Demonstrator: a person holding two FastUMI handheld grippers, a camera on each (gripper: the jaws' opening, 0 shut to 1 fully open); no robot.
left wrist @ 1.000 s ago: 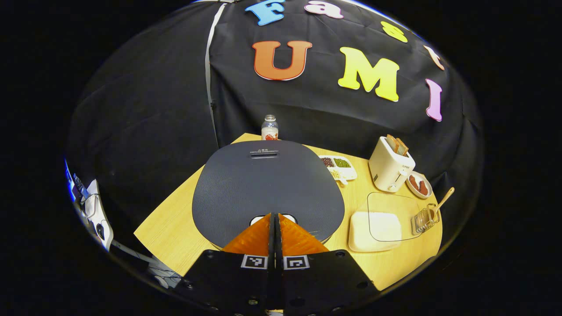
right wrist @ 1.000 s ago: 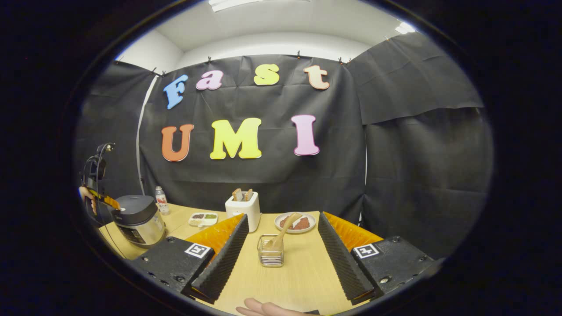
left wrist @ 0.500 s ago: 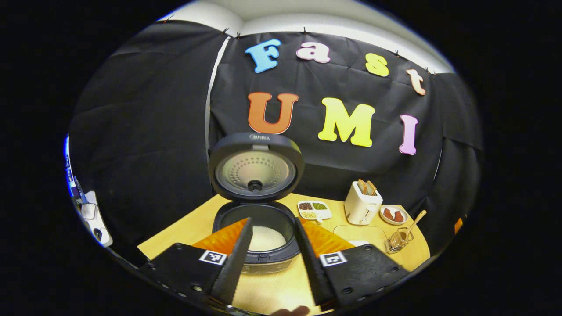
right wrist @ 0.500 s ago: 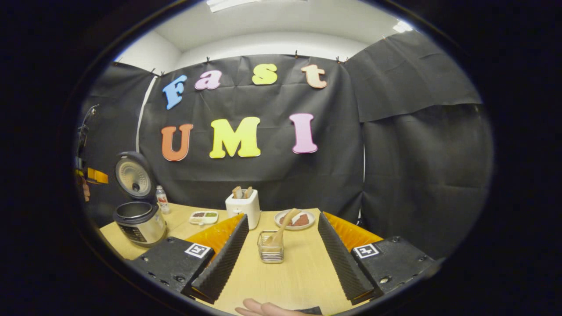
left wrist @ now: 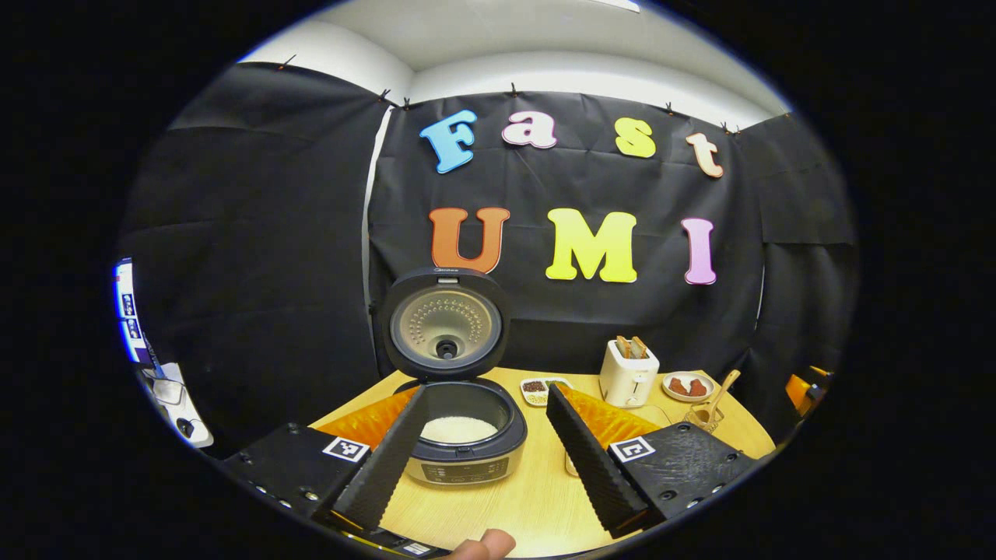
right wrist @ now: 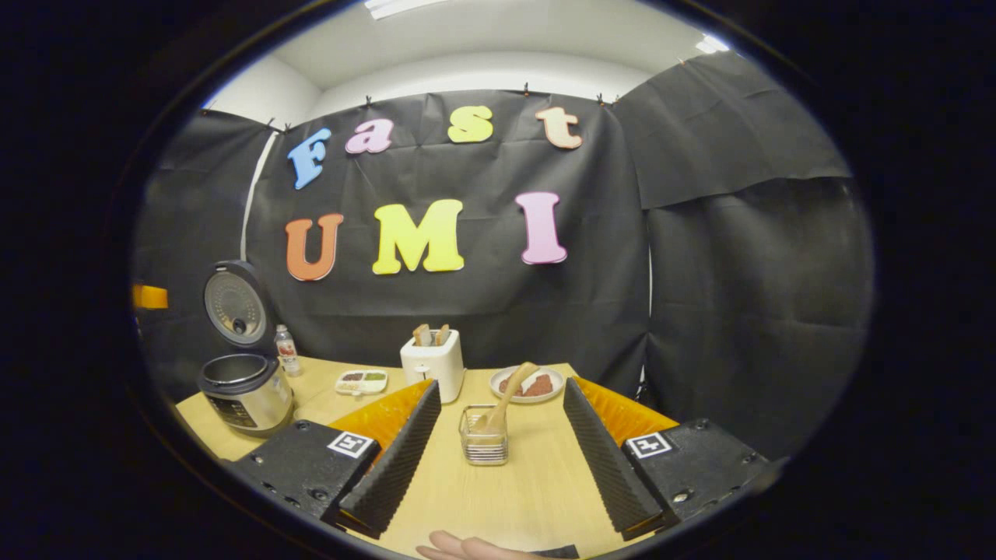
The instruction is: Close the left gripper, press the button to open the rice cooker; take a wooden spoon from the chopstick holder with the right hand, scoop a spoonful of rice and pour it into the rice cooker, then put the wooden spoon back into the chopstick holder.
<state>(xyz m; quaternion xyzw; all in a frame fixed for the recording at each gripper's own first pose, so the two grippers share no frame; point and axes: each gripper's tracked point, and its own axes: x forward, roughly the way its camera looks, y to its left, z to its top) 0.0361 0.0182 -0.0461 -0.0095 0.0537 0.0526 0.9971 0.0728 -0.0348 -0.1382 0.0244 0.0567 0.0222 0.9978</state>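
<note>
**Pale wood worktop, rice cooker lid raised**

Pale wood-grain worktop (right wrist: pixel 498 490) carries the round metal-sided rice cooker (left wrist: pixel 464 439), its domed, dimpled lid upright and white rice (left wrist: pixel 457 428) in the pot. The left hand-held gripper (left wrist: pixel 482 435), jaws released with ribbed fingers spread, frames it at 12 o'clock. The right hand-held gripper (right wrist: pixel 502 435) is likewise released and empty, with the wire chopstick holder (right wrist: pixel 483 435) between its fingers; the wooden spoon (right wrist: pixel 507 398) leans in it toward 1 o'clock.

The right gripper (right wrist: pixel 498 447) is held wide apart, framing the chopstick holder (right wrist: pixel 483 444); a wooden spoon (right wrist: pixel 506 397) is propped inside it.
</note>
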